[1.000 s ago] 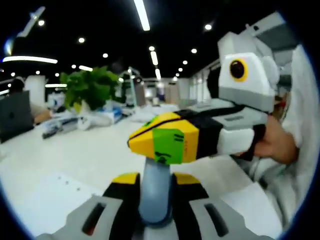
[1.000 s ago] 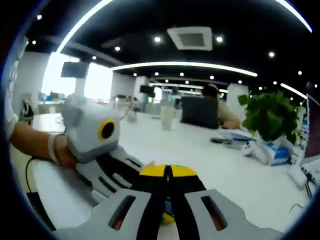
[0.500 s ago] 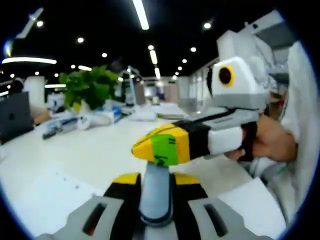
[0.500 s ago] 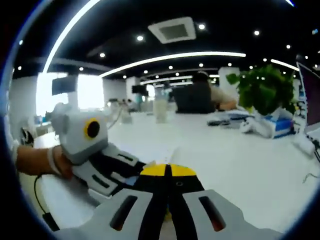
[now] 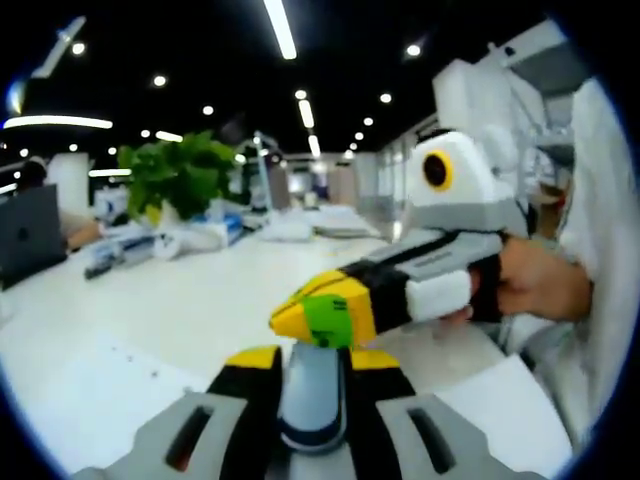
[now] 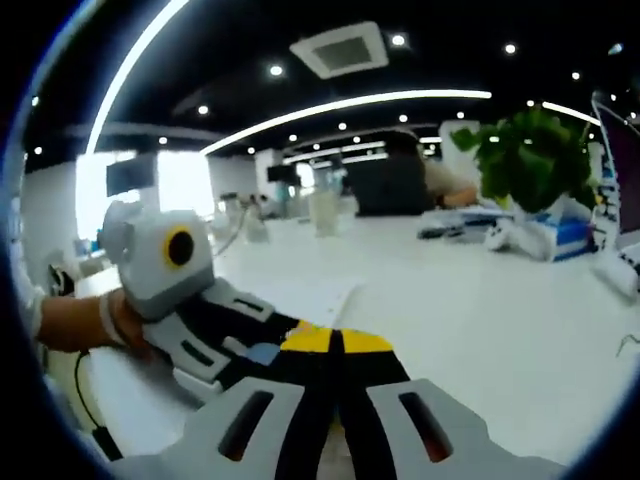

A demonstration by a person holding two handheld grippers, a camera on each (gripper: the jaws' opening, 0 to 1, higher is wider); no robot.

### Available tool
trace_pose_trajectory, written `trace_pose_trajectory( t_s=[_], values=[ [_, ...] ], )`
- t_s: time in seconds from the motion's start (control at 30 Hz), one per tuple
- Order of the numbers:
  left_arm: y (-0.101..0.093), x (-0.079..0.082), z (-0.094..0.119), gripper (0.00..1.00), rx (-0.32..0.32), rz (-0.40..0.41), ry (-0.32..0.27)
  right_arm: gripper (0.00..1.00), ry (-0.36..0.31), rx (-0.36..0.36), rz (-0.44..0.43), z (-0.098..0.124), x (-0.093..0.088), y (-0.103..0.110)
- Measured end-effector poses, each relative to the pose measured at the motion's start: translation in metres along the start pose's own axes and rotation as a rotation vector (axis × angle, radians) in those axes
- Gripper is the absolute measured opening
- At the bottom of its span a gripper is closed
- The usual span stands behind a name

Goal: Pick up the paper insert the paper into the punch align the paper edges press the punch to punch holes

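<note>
In the left gripper view, the left gripper (image 5: pixel 312 362) at bottom centre is clamped on the grey-blue punch (image 5: pixel 311 395), whose long axis runs upward along the jaws toward frame centre. The right gripper (image 5: pixel 322 315), jaws closed and empty, enters from the right and sits lower than a second ago, its tip just over the punch. Paper (image 5: pixel 85 390) lies flat on the white counter (image 5: pixel 200 300) at lower left. In the right gripper view, the right gripper (image 6: pixel 325 342) sits bottom centre beside the left gripper (image 6: pixel 262 352), a sheet lying beyond them.
</note>
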State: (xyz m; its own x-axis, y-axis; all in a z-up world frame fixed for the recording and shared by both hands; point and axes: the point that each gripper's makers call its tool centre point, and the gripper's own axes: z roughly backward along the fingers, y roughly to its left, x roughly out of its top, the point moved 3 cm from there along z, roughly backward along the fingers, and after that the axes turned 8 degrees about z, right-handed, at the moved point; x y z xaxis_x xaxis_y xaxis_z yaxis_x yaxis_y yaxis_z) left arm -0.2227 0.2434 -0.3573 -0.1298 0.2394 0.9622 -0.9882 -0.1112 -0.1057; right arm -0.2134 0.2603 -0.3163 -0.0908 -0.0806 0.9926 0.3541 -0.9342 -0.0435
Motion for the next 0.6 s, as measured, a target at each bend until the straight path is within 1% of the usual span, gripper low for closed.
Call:
trace_pose_trajectory(
  t_s=[0.03,0.07,0.1,0.13,0.17,0.2,0.23,0.27,0.33,0.37,0.43,0.5,0.6],
  values=[
    [0.000,0.000,0.000,0.26,0.000,0.000,-0.001,0.03,-0.025,0.020,0.004,0.001,0.008,0.003],
    [0.001,0.001,0.000,0.26,-0.001,-0.001,-0.001,0.03,-0.008,0.022,0.003,0.000,0.011,0.006],
    [0.004,0.001,0.000,0.26,0.000,0.003,-0.003,0.03,0.001,0.026,0.071,-0.002,0.013,0.010],
    [0.004,0.001,0.000,0.26,-0.001,0.008,-0.004,0.04,0.014,0.044,0.166,-0.006,0.016,0.012],
    [0.004,0.001,0.001,0.26,-0.002,0.009,-0.004,0.04,0.024,0.064,0.209,-0.008,0.016,0.014],
    [0.003,0.001,0.001,0.26,-0.002,0.008,-0.005,0.04,0.008,0.073,0.208,-0.008,0.018,0.015],
    [0.004,0.002,0.001,0.26,-0.001,0.007,-0.006,0.04,-0.018,0.076,0.176,-0.006,0.024,0.011],
    [0.004,0.002,0.001,0.26,0.000,0.007,-0.006,0.04,-0.022,0.071,0.175,-0.004,0.025,0.006],
    [0.004,0.003,0.001,0.27,0.003,0.010,-0.011,0.07,-0.043,0.008,0.180,-0.001,0.028,-0.012],
    [0.004,0.003,0.002,0.27,0.004,0.008,-0.012,0.08,-0.053,-0.028,0.179,0.000,0.026,-0.023],
    [0.003,0.004,0.002,0.27,0.002,0.014,-0.017,0.08,-0.020,-0.055,0.148,0.006,0.017,-0.038],
    [0.002,0.005,0.003,0.29,-0.003,0.016,-0.021,0.08,-0.011,-0.075,0.137,0.016,0.014,-0.046],
    [-0.003,0.008,0.004,0.38,-0.024,-0.017,-0.034,0.09,-0.015,-0.101,0.117,0.035,0.012,-0.053]
  ],
)
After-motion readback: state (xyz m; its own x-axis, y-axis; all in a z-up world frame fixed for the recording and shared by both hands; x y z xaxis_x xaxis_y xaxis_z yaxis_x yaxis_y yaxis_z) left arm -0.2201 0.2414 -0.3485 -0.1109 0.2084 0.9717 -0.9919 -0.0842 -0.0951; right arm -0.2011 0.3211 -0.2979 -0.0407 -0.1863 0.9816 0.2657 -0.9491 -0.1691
